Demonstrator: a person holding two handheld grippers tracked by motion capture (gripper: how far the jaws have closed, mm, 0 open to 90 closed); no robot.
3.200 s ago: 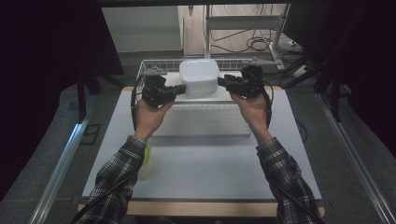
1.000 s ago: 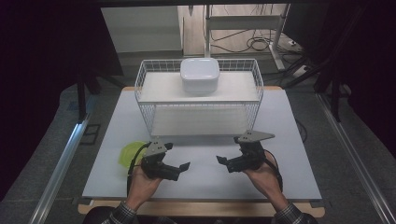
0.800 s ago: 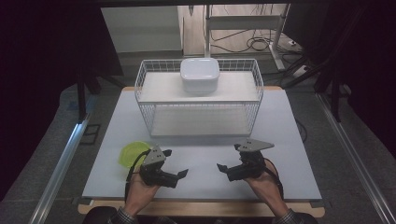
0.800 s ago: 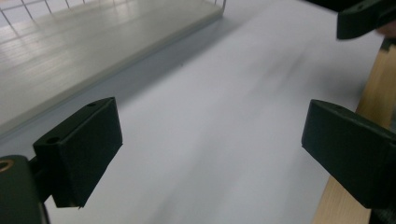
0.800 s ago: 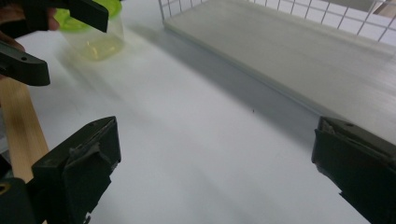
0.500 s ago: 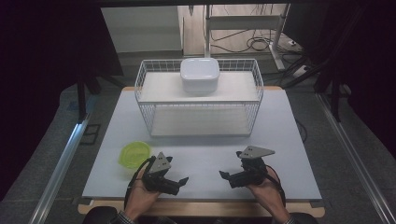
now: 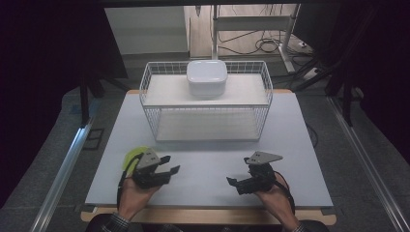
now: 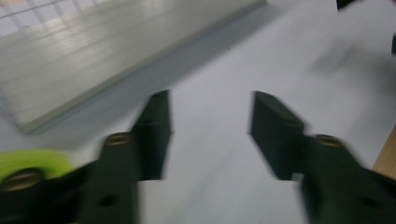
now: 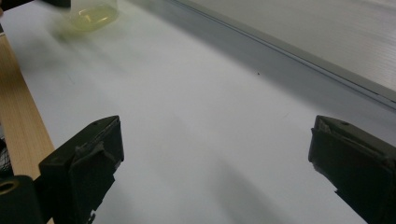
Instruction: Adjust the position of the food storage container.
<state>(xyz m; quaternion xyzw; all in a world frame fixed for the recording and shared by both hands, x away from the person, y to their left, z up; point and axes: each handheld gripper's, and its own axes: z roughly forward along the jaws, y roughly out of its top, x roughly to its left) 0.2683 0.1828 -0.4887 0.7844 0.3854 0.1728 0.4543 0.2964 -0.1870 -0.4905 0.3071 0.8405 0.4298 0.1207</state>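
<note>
Both claws hang low over the near edge of the bench (image 7: pixel 203 181), one in each hand, with nothing between their jaws. The left claw (image 7: pixel 169 164) sits toward the near left corner, just beside the yellow-green bowl (image 7: pixel 131 155), which lies on the bench surface partly hidden behind the claw body. Its jaws have just been closing and now stand part-way apart over bare white surface (the left gripper view is blurred, yet the gap between the two black jaws is plain, with the bowl's rim at the lower left (image 8: pixel 32 161)). The right claw (image 7: pixel 235 182) rests toward the near right part of the bench, its jaws spread wide; in the right gripper view only the white bench top lies between them, and the bowl shows far off at the top left (image 9: pixel 93 14).

Toward the far edge stands a white wire rack (image 7: pixel 150 99) with two shelves. A white lidded container (image 7: pixel 207 77) sits on the middle of its top shelf, well apart from both claws.

No brand, label or writing can be read on any of these things.
</note>
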